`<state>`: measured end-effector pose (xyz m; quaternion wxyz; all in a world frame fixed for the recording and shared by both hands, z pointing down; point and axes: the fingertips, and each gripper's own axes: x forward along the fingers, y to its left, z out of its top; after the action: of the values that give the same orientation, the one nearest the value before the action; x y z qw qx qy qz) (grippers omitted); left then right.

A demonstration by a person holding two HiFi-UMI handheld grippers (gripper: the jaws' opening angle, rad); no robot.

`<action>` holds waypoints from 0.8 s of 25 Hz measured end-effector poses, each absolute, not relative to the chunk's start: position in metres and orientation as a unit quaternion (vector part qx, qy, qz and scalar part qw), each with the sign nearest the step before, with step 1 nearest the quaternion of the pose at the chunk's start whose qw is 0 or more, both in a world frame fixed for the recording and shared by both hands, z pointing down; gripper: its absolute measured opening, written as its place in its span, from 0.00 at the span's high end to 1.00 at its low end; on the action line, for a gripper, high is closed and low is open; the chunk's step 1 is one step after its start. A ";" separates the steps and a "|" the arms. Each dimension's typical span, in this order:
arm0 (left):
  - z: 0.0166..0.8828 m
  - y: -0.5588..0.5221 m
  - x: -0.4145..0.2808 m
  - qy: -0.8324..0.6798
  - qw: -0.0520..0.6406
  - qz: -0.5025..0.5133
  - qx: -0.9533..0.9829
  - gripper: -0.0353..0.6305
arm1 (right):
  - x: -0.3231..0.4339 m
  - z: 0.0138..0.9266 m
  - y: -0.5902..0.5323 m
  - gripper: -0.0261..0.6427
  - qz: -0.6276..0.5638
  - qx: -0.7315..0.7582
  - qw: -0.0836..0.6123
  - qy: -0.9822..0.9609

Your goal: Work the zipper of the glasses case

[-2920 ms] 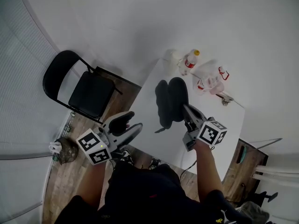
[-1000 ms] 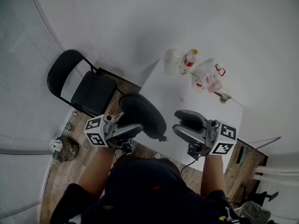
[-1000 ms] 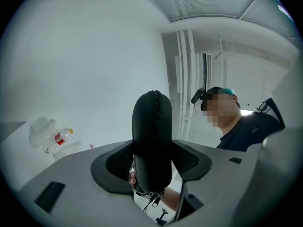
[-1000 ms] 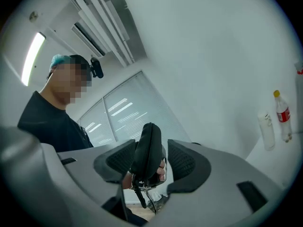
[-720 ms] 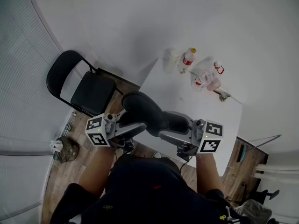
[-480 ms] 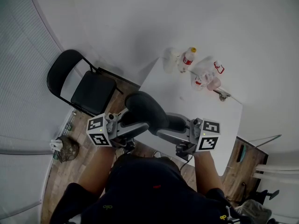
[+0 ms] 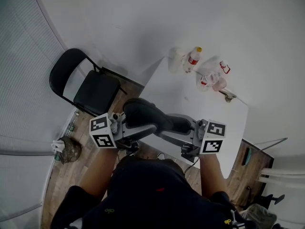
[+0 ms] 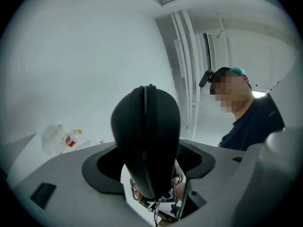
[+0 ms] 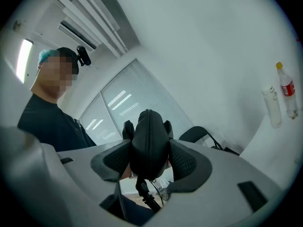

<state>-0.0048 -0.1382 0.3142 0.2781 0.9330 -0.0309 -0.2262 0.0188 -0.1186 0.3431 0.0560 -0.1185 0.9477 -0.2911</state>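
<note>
Black glasses case [image 7: 147, 116], held off the desk [image 7: 209, 104]: right gripper [image 9: 150, 157], just closing, clamps it; left gripper [image 8: 149, 167], just opening, loosely straddles it, likely freeing itself for the zipper [image 8: 148, 108].

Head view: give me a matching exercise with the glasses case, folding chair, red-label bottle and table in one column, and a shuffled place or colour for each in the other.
Things
1. glasses case
2. folding chair
3. red-label bottle
4. table

Places or colours
A. standing at the table's far end
B. white top
C. on the wooden floor, left of the table
D. lifted up, off the table

Pairs: 1-D, 2-C, 3-A, 4-B
</note>
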 end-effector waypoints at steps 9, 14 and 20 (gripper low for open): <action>0.320 -0.145 -0.005 -0.058 0.307 -0.235 0.921 0.51 | 0.008 0.357 -0.111 0.57 -0.283 -0.112 0.009 0.953; 0.312 -0.171 -0.016 -0.108 0.345 -0.281 0.889 0.52 | 0.029 0.335 -0.128 0.57 -0.233 -0.163 0.078 0.956; 0.284 -0.200 -0.050 -0.182 0.326 -0.318 0.871 0.52 | 0.058 0.332 -0.124 0.57 -0.182 -0.229 0.139 0.946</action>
<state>-0.0500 -0.2000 0.2836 0.3264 0.8714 -0.1816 -0.3180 0.0581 -0.1240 0.3316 0.1385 -0.2292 0.9461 -0.1823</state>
